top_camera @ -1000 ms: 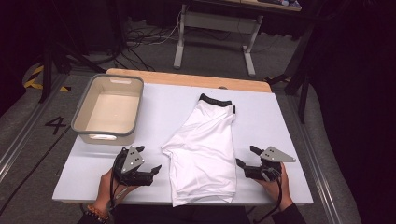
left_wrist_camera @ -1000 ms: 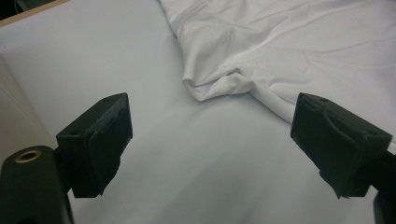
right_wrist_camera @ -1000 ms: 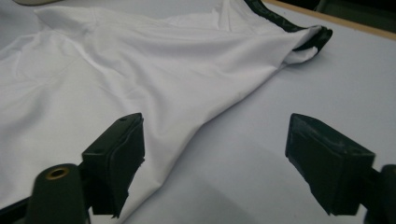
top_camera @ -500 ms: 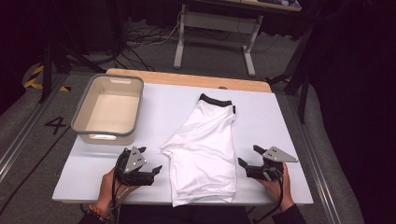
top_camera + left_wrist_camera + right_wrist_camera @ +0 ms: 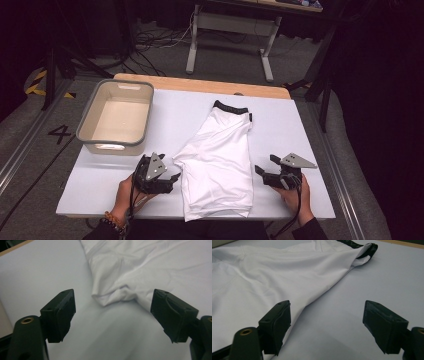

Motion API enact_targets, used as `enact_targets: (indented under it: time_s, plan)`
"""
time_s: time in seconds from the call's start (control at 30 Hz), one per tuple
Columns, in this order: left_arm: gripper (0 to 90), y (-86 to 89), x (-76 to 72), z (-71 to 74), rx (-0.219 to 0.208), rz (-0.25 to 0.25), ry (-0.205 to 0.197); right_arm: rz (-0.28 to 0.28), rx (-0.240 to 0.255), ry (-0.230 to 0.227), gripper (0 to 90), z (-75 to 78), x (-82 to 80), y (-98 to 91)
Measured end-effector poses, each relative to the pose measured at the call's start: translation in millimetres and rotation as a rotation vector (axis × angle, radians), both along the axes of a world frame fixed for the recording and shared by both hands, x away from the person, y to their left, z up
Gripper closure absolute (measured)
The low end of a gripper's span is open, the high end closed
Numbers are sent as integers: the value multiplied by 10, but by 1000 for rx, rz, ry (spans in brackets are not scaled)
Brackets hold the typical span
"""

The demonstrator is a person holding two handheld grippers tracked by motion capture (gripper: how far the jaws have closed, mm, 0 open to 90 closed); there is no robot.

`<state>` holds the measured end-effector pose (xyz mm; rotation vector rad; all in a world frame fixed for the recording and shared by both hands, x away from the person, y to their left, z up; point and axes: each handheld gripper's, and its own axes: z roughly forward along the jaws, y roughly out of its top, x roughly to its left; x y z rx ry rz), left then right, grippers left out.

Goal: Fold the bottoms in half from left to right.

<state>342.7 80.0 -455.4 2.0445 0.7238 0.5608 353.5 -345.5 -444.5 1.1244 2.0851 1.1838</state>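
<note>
White shorts [image 5: 217,160] with a black waistband [image 5: 231,106] lie folded flat on the white table [image 5: 170,115], waistband at the far end. My left gripper [image 5: 172,181] rests on the table by the shorts' left edge. Its jaws have just been closing but stand open, with nothing between them. In the left gripper view a puckered corner of the shorts [image 5: 112,293] lies just ahead of the left gripper [image 5: 113,315]. My right gripper [image 5: 264,166] sits by the right edge, also just closing, still open and empty. The shorts [image 5: 274,272] run past its left jaw, beside the right gripper [image 5: 327,306].
A grey bin [image 5: 114,145] with a pale empty inside stands on the table's far left. A wooden strip [image 5: 200,85] runs along the table's far edge. Table legs and cables lie on the floor beyond. A hand [image 5: 125,192] holds each gripper near the front edge.
The left gripper has edged slightly toward the shorts' left edge. The right gripper has stayed where it was. The shorts have not moved.
</note>
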Motion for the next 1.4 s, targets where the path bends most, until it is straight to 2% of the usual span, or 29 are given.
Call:
enact_targets:
  time_s: [0.03, 0.07, 0.1, 0.23, 0.3, 0.37, 0.5, 0.57, 0.7, 0.77, 0.8, 0.83, 0.87, 0.9, 0.93, 0.97, 1.0, 1.03, 1.07, 1.13, 1.17, 1.2, 1.27, 1.3, 1.37, 1.4]
  plan:
    - [225, -44, 22, 19, 0, 7, -7, -3, 6, 1, 237, 14, 26, 5]
    - [226, -111, 57, 47, 21, 11, -19, -3, 13, 8, 235, 30, 59, 19]
    - [225, -170, 103, 70, 22, -10, -20, 6, 13, 9, 233, 49, 109, 42]
    - [224, -287, 269, 147, 17, -34, -44, 23, -24, -14, 246, 124, 312, 135]
    - [227, -328, 416, 176, -13, -49, -22, 11, -18, -8, 249, 147, 421, 159]
    - [231, -368, 530, 178, -19, -49, -6, 0, 8, 2, 272, 143, 581, 176]
    - [254, -451, 767, 206, -15, -33, -6, -35, 12, 19, 281, 151, 868, 239]
    - [284, -488, 885, 233, -24, -31, 9, -41, 34, 21, 292, 185, 1012, 256]
    - [284, -566, 1098, 264, -6, -20, 37, -60, 48, 57, 296, 269, 1306, 280]
    - [292, -614, 1211, 289, 14, -7, 39, -73, 60, 102, 297, 314, 1504, 313]
    - [297, -641, 1277, 299, 18, -6, 52, -75, 58, 113, 297, 316, 1564, 326]
    - [298, -641, 1277, 299, 18, -6, 52, -75, 58, 113, 297, 316, 1564, 326]
    - [298, -679, 1356, 305, 19, 3, 64, -93, 34, 122, 302, 316, 1635, 346]
    - [317, -712, 1420, 307, 30, 6, 71, -129, 7, 153, 336, 277, 1780, 370]
    - [317, -775, 1524, 294, 49, 15, 90, -143, -17, 163, 343, 252, 1830, 383]
    - [319, -806, 1589, 278, 46, 16, 107, -152, -37, 171, 354, 229, 1870, 391]
    - [334, -806, 1589, 278, 46, 16, 107, -152, -37, 171, 354, 229, 1870, 391]
    - [334, -852, 1664, 259, 60, 21, 128, -157, -38, 199, 360, 203, 1915, 395]
    - [332, -898, 1725, 236, 66, 32, 137, -193, -52, 226, 361, 139, 1989, 404]
    - [333, -953, 1827, 197, 69, 35, 177, -197, -63, 238, 361, 118, 2007, 406]
    - [331, -1004, 1901, 154, 82, 52, 190, -218, -83, 254, 357, 76, 2035, 405]
    - [331, -1004, 1901, 154, 82, 52, 190, -218, -83, 254, 357, 76, 2035, 405]
    - [333, -1040, 1976, 106, 75, 57, 229, -214, -80, 267, 369, 49, 2050, 392]
    - [331, -1061, 1997, 87, 79, 63, 234, -206, -78, 272, 378, 39, 2055, 391]
    - [331, -1105, 2039, 53, 103, 63, 243, -189, -100, 288, 387, 10, 2063, 416]
    - [338, -1135, 2072, 24, 117, 64, 247, -190, -115, 276, 416, 4, 2064, 442]
